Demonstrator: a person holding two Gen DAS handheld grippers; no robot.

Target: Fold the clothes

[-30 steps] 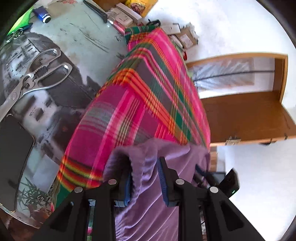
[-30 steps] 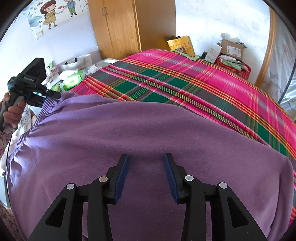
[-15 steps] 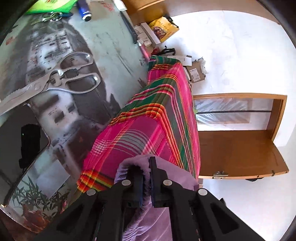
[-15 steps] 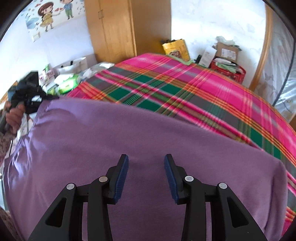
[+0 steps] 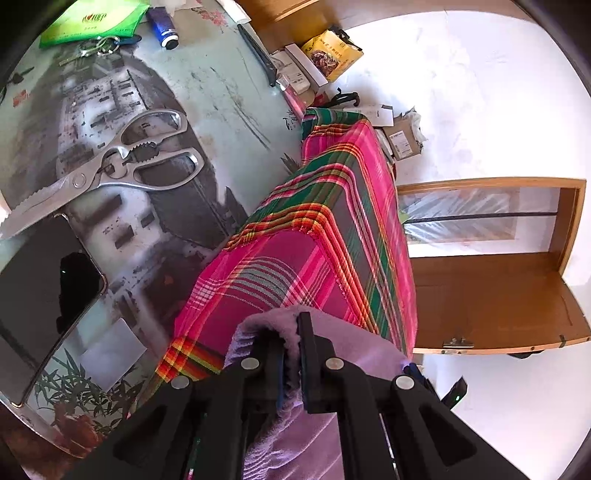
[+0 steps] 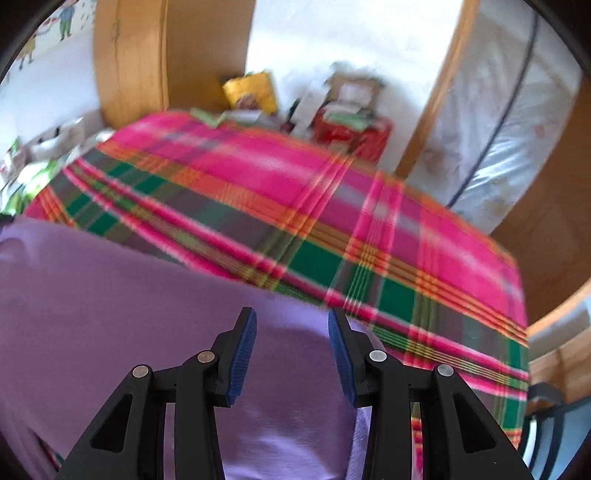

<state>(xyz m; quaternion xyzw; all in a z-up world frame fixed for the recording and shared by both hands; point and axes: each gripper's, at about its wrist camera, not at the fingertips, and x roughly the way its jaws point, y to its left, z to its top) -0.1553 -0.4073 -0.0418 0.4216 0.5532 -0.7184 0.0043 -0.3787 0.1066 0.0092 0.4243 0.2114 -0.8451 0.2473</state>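
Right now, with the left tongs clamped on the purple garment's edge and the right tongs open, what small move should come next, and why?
Probably lower the right tongs onto the garment's near edge and close. The left tongs already pinch a fold of it, while the right pads hang open above flat cloth on the plaid bed, holding nothing. A fold needs both ends held.

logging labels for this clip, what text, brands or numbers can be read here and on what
Nothing can be quoted with certainty.
Green packet: a logo and characters, too small to read.
Yellow bag: printed picture and text, too small.
Cardboard box: a white shipping label, print illegible.
Tabletop picture: dark brush characters near the plaid cloth, unreadable.
Right wrist view: motion-blurred, nothing legible.
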